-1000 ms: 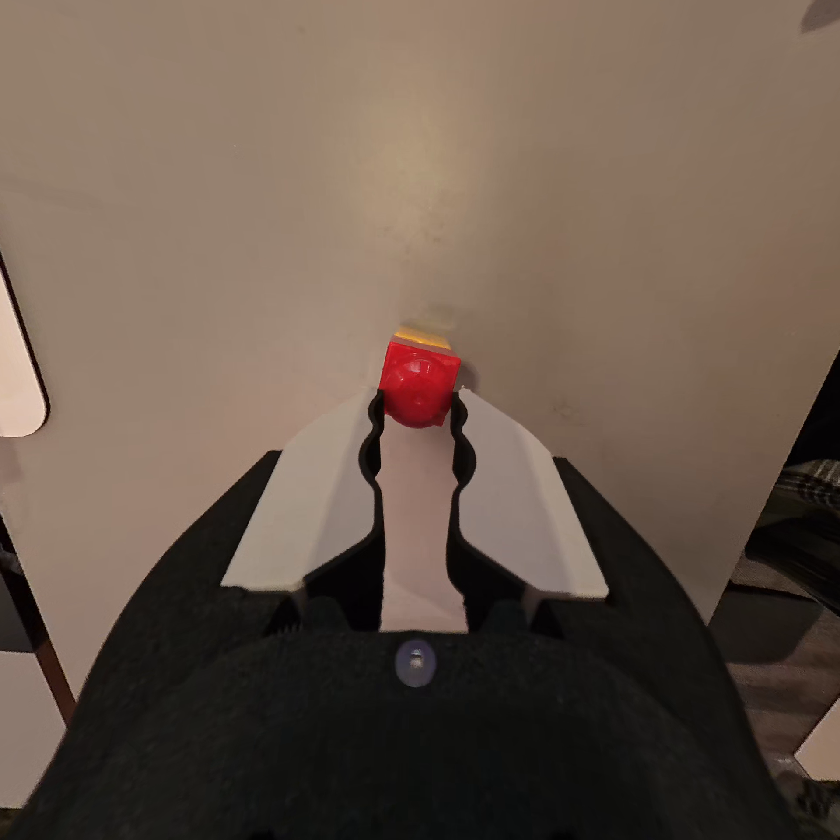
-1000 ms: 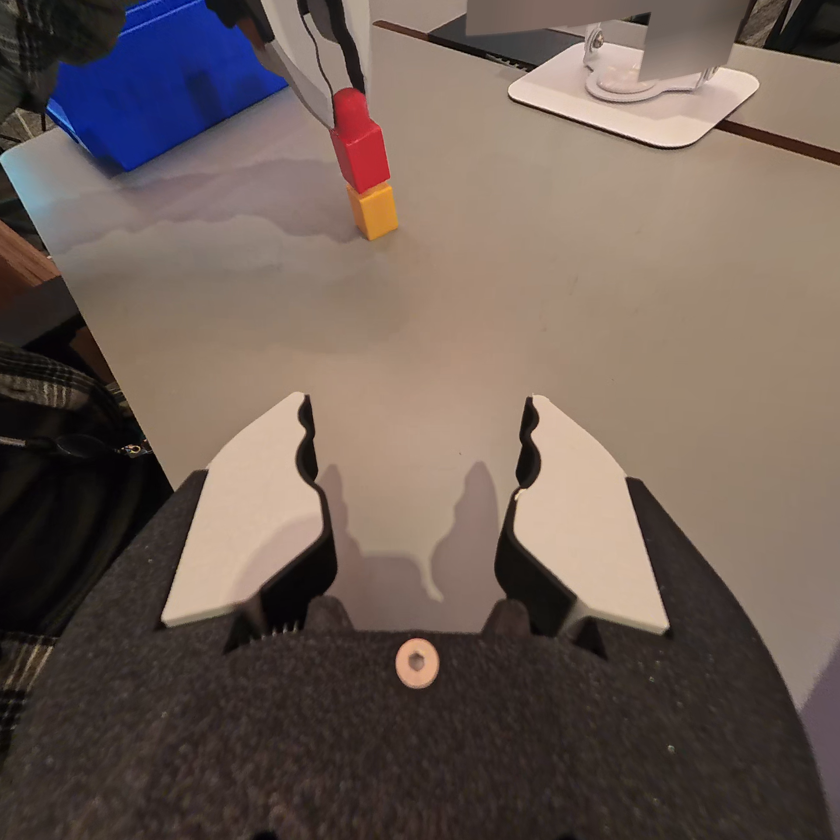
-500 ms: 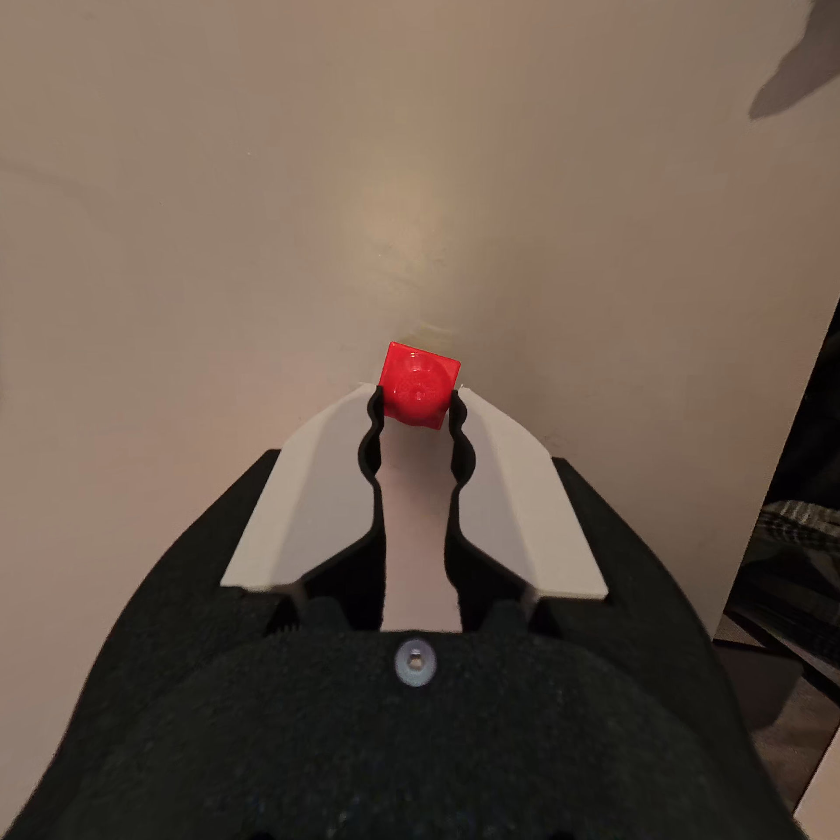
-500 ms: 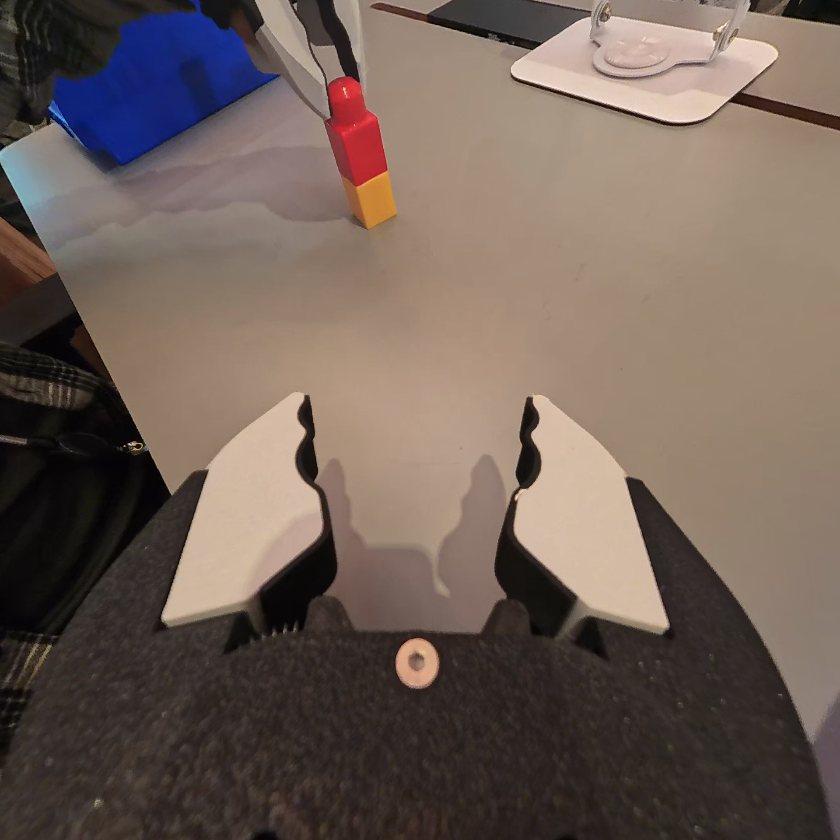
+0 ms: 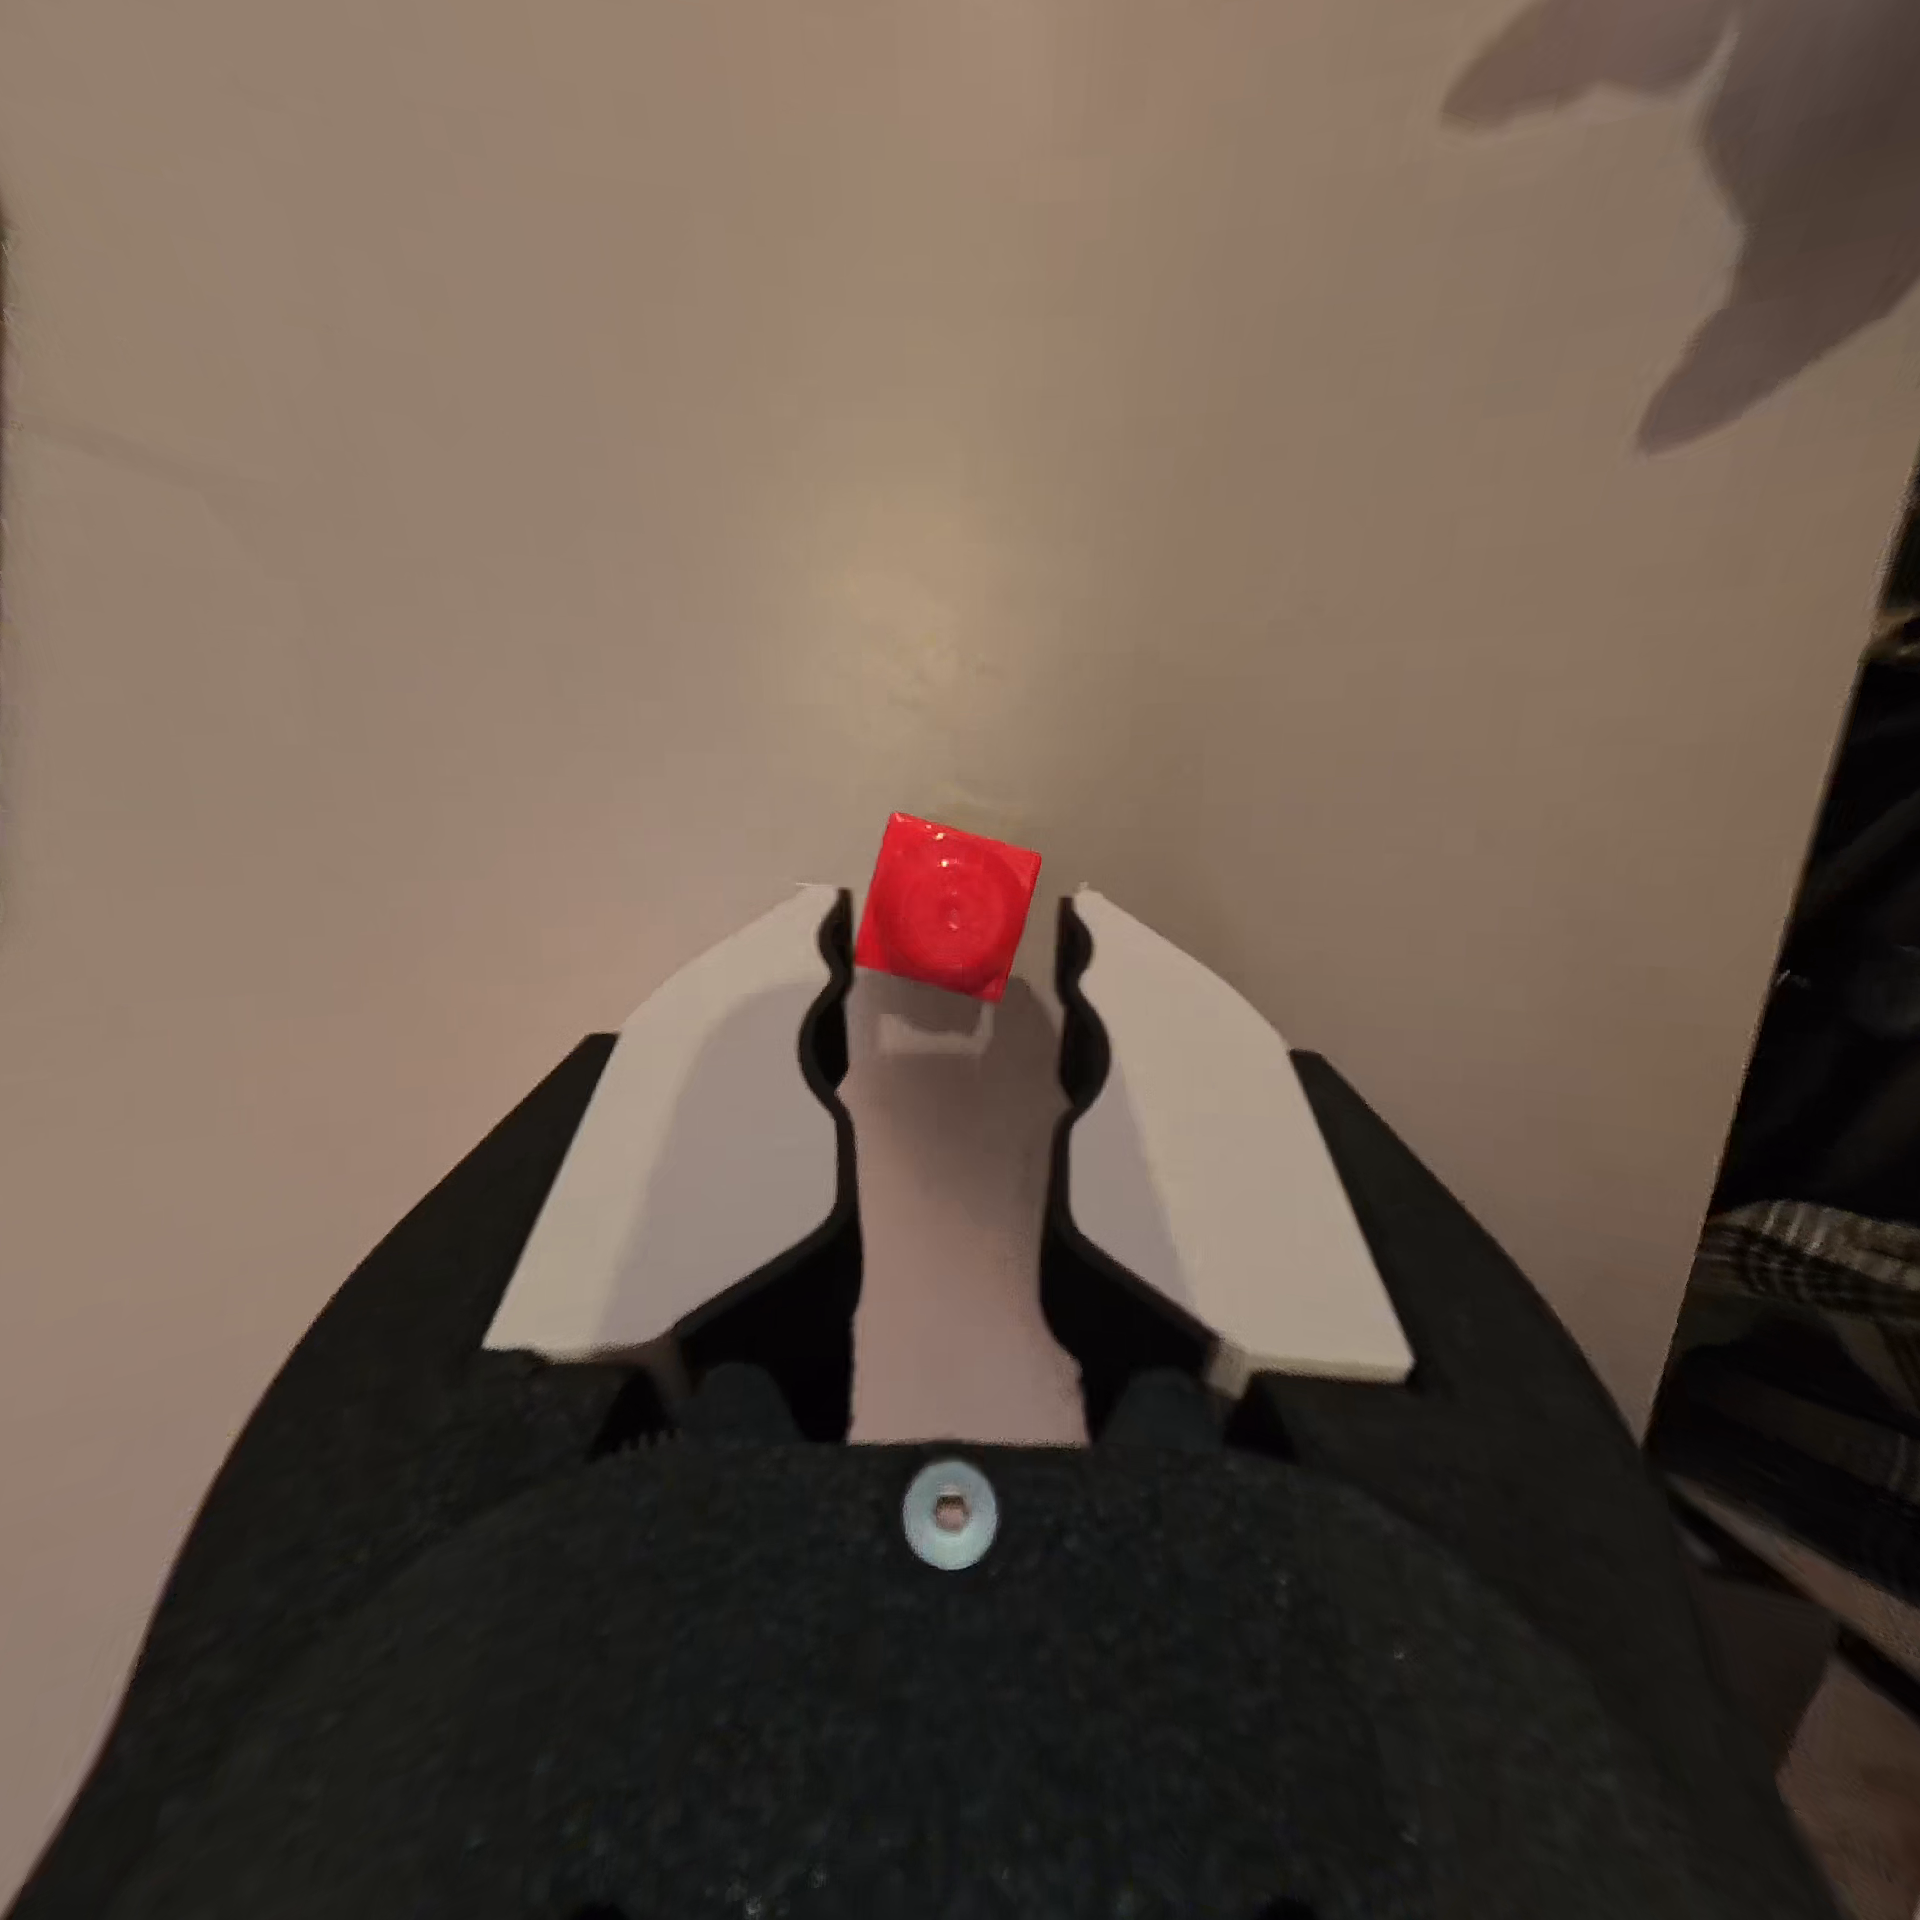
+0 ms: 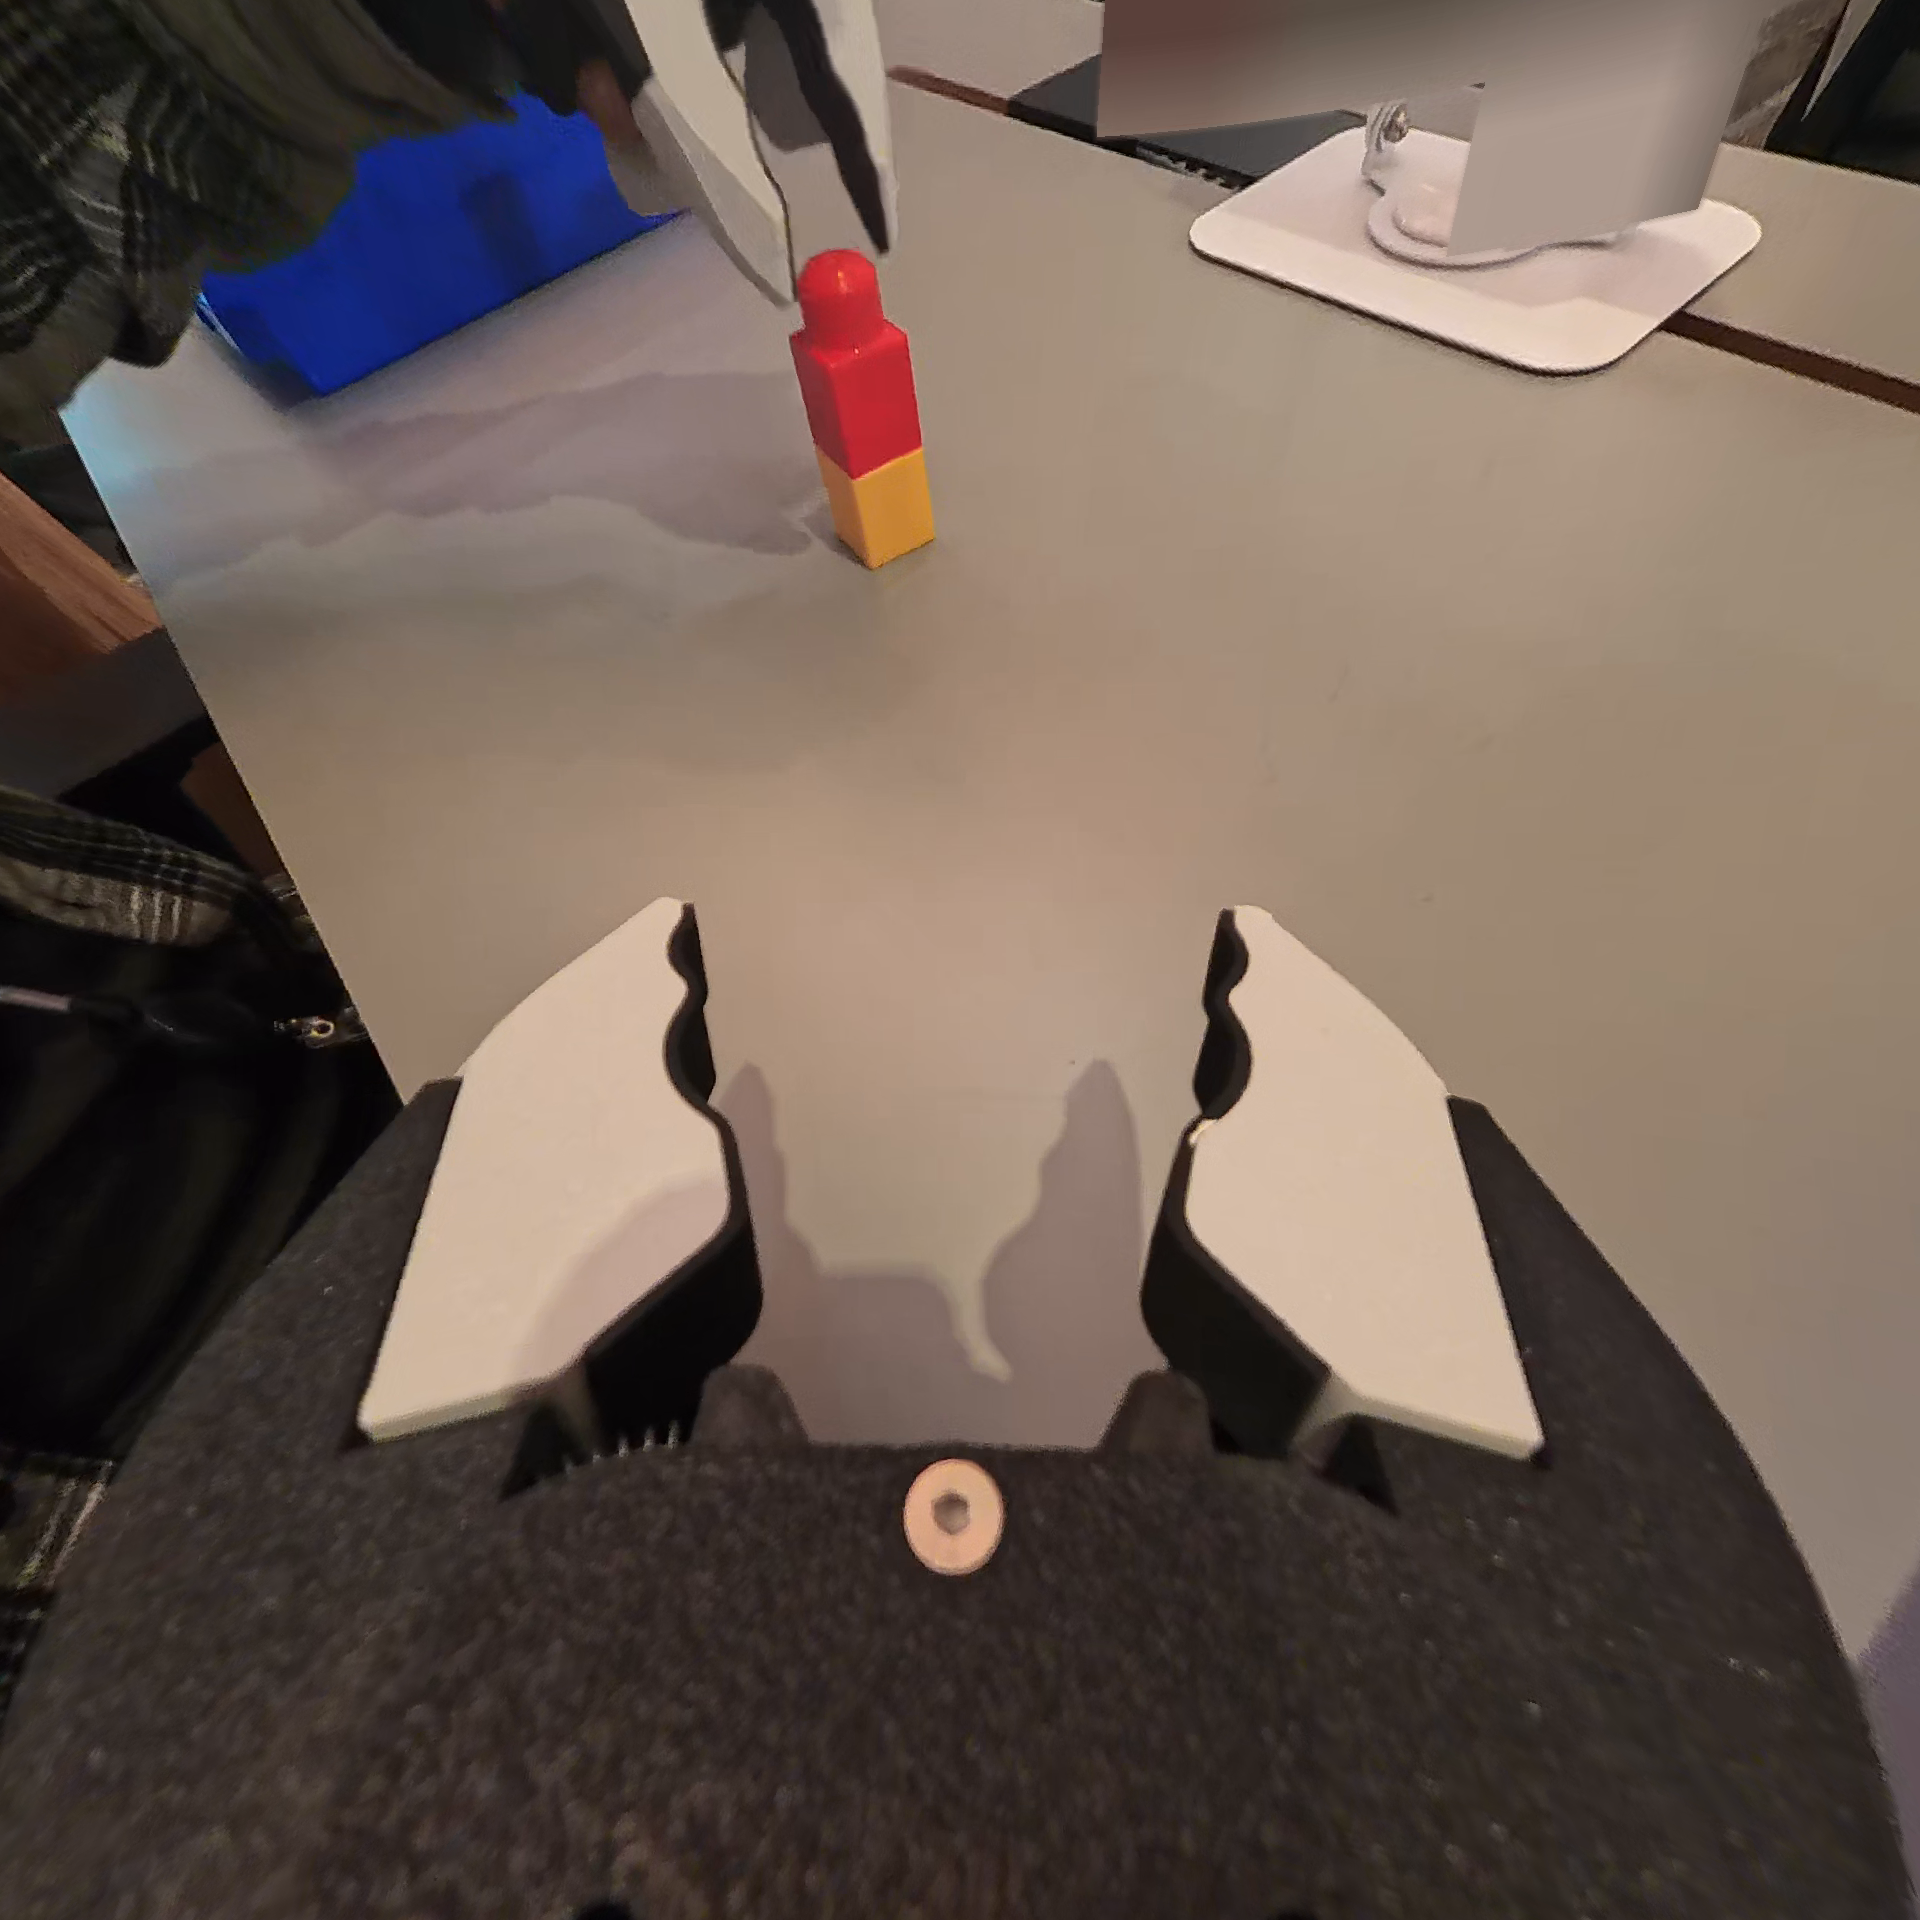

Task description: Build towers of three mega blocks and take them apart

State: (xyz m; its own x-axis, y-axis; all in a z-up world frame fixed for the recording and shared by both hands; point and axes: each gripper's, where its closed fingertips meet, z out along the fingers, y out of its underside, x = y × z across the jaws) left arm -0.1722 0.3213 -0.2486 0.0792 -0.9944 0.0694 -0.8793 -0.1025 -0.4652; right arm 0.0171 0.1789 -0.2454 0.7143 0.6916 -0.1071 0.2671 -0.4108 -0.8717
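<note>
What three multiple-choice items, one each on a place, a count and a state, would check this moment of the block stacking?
1. Where is the red block?
A. on top of the yellow block
B. inside the blue bin
C. between the right gripper's jaws

2. How many blocks does the tower hold?
A. one
B. two
C. three

3. How does the left gripper stand?
A. shut on the red block
B. open, jaws either side of the red block's stud
C. shut on nothing

Key: 1 A, red sits directly on yellow on the table. 2 B, only red and yellow are stacked. 3 B, gaps show between both jaws and the block; the right gripper is open and empty too.
</note>
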